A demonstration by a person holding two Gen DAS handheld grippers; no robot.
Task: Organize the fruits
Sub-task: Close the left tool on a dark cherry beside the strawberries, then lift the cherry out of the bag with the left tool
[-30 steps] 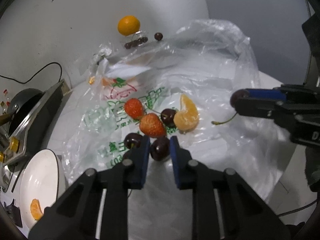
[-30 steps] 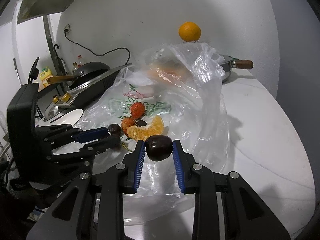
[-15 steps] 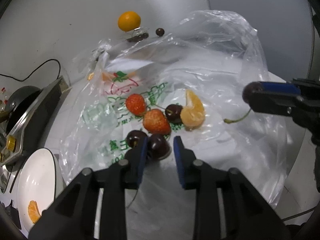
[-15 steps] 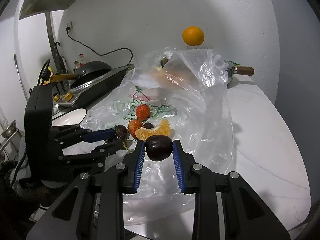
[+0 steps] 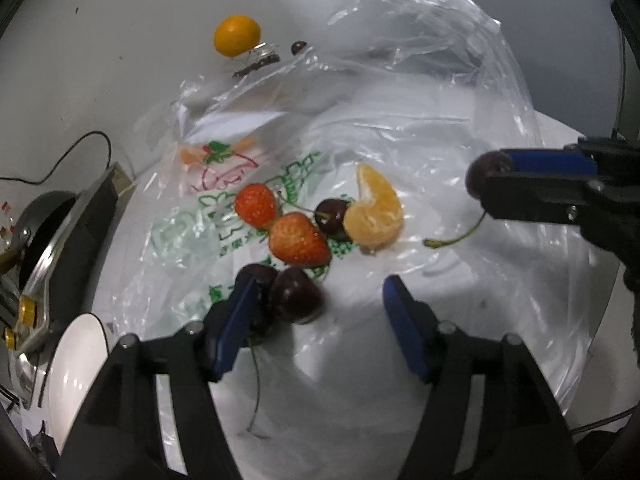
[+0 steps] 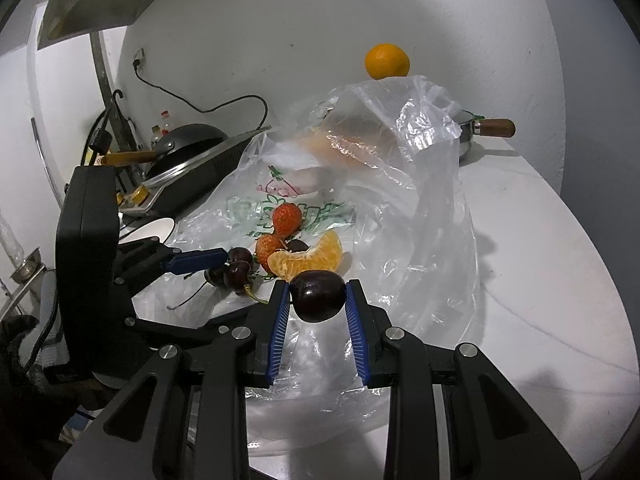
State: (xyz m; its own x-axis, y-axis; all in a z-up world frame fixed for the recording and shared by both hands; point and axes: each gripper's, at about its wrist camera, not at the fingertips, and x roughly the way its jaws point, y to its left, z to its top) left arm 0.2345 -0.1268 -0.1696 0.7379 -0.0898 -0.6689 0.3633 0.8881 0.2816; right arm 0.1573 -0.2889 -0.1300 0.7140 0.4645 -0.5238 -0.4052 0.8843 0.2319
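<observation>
While the right gripper (image 6: 317, 294) holds a dark cherry (image 6: 317, 295) clamped between its blue pads, lifted clear of the plastic bag (image 5: 400, 128) with its stem dangling below, the left gripper (image 5: 320, 304) sits low over the fruit pile with its jaws standing well apart. Those jaws have just been opening, and a second cherry (image 5: 295, 294) lies between them on the plastic, close against the left pad but with a wide gap to the right one — so nothing is gripped on that side, as far as I can see. Another dark cherry (image 5: 256, 276) sits partly behind that same left pad.

Everything else is spread on the flattened bag, presumably tipped out so each piece can be taken singly: two strawberries (image 5: 298, 240), a mandarin segment (image 5: 374, 212) and one more cherry (image 5: 332, 218) huddled together just beyond the left gripper's tips. A white bowl (image 5: 80, 364) waits at the lower left edge of the left wrist view, near the stove (image 5: 68, 232) — likely one destination for the sorting, though I can't see into it from here. A whole orange (image 5: 237, 35) sits apart against the wall (image 5: 100, 60), well behind the bag.

My guess is the right hand keeps its cherry aloft to carry it off, while the left, having let go, will need to re-centre before closing again — round, glossy fruit rolls easily on slick plastic.
</observation>
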